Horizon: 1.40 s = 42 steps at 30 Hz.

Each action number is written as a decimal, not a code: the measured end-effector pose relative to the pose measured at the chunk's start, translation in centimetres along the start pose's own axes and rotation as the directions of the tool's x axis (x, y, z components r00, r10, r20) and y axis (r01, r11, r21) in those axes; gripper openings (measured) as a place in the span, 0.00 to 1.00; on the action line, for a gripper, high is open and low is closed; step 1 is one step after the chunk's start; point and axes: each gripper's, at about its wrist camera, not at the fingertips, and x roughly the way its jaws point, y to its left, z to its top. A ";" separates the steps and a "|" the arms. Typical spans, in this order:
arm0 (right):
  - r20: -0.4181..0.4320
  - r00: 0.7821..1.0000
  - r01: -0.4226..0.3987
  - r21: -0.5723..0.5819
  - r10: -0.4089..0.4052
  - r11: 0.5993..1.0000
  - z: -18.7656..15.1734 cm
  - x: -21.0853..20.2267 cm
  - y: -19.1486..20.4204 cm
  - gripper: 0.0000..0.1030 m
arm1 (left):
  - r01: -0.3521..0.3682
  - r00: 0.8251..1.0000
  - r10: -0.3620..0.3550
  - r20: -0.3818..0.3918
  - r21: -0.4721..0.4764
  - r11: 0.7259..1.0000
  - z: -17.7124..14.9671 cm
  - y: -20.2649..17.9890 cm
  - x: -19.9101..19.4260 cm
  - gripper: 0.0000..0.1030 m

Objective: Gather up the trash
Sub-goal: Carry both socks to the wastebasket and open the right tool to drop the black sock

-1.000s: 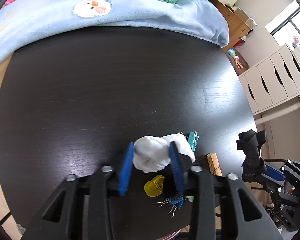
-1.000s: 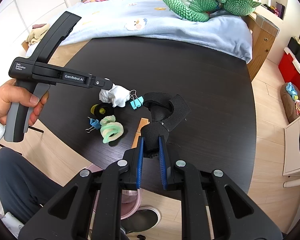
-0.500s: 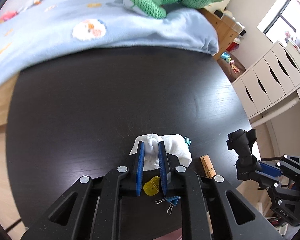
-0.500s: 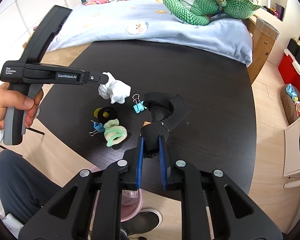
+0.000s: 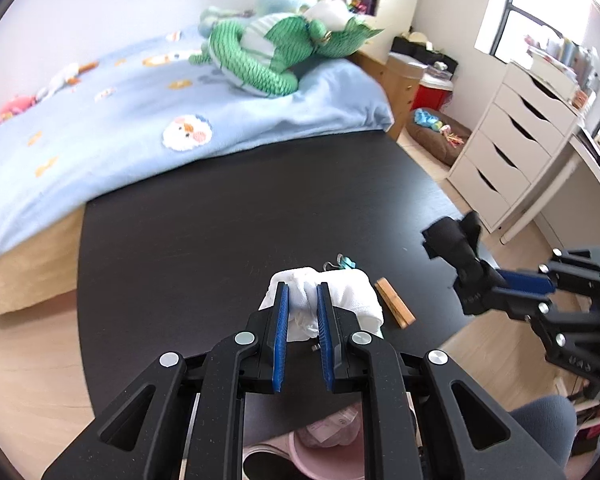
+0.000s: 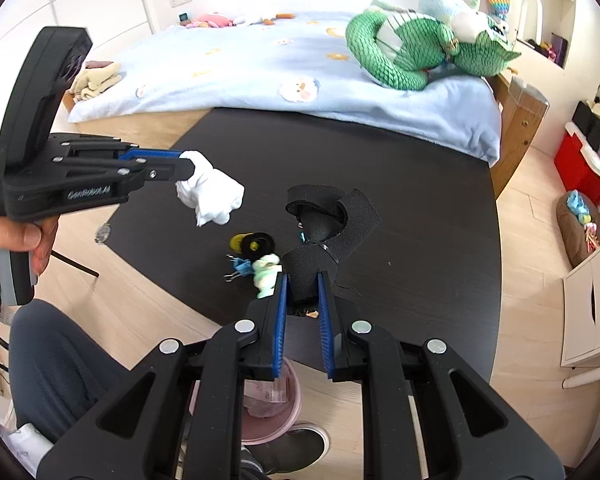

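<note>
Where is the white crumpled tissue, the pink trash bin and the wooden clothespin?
White crumpled tissue (image 6: 214,194): right wrist view, middle of the wad hanging from the left gripper.
Pink trash bin (image 6: 286,414): right wrist view, on its rim below the table edge.
Wooden clothespin (image 5: 394,300): left wrist view, middle of its length.

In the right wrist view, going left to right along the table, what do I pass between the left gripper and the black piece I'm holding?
Left gripper → white crumpled tissue → yellow-and-black roll → black foam piece held in the right gripper.

Matt dark wood-grain table
</note>
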 end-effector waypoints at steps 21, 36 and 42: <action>0.051 0.997 -0.047 -0.054 0.050 0.997 -6.0 -5.2 6.0 0.14 | 0.013 0.996 -0.016 0.089 0.034 0.999 -8.7 -2.5 -6.0 0.14; -0.023 0.995 -0.103 -0.062 0.102 0.993 -9.7 -4.1 8.4 0.14 | 0.010 0.994 -0.012 0.108 0.022 1.000 -12.6 -2.6 -8.4 0.14; -0.035 0.991 -0.129 -0.065 0.127 0.990 -9.8 -3.6 8.9 0.15 | 0.013 0.995 -0.015 0.103 0.019 1.000 -12.8 -2.3 -8.4 0.14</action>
